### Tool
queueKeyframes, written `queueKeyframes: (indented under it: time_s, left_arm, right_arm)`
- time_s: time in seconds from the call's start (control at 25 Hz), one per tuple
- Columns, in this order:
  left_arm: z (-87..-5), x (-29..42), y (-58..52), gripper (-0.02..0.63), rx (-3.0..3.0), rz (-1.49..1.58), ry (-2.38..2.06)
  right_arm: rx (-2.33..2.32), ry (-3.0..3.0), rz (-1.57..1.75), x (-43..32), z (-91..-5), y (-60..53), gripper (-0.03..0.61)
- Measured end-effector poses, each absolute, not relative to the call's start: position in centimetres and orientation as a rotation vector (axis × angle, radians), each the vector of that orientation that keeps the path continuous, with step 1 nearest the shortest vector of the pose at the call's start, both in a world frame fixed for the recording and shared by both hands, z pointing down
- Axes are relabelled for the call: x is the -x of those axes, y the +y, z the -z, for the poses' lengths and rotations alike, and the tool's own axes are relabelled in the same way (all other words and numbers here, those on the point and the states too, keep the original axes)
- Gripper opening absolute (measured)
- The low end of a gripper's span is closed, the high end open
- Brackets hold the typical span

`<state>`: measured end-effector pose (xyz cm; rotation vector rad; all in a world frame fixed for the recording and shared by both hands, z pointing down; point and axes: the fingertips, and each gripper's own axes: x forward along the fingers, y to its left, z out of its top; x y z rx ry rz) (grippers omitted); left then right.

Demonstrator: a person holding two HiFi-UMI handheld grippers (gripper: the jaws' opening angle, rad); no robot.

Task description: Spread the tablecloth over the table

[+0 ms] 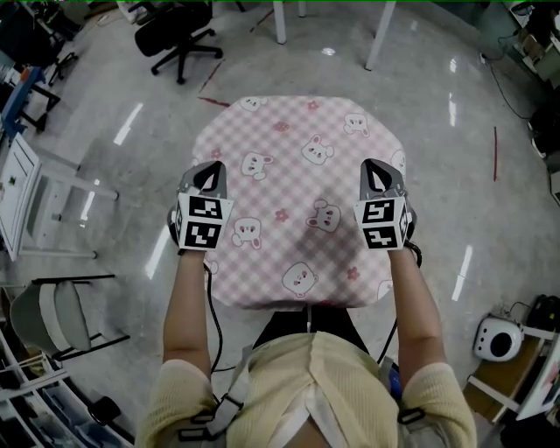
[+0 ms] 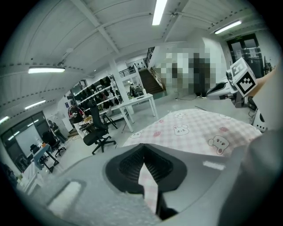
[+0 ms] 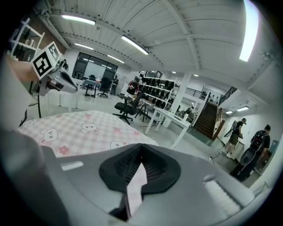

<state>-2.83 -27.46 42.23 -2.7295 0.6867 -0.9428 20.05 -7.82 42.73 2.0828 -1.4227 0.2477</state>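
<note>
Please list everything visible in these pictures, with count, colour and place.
tablecloth: one, pink check with bears, draped at the centre
office chair: one, black, floor at upper left
table legs: two, white, top edge
round device: one, white, floor at lower right
second chair: one, grey, lower left
left tongs: one, grey and black, shut on the tablecloth's left side
right tongs: one, grey and black, shut on its right side
top: one, pale yellow, on the person, bottom

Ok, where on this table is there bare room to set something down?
The tablecloth is bare: the middle between the left gripper and right gripper is free, and so is the far end toward the office chair. Crowded only at both side edges, where the grippers pinch the cloth.
</note>
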Motion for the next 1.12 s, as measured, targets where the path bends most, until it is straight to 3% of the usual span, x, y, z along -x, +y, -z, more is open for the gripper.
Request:
queueKeyframes:
  time_s: [1.12]
  left_arm:
    - [-42.4,9.6,-19.5,0.000,2.865,0.949,0.815]
  right_arm:
    - [-2.170,-1.520,-0.415,-15.0,-42.3,-0.8,0.003]
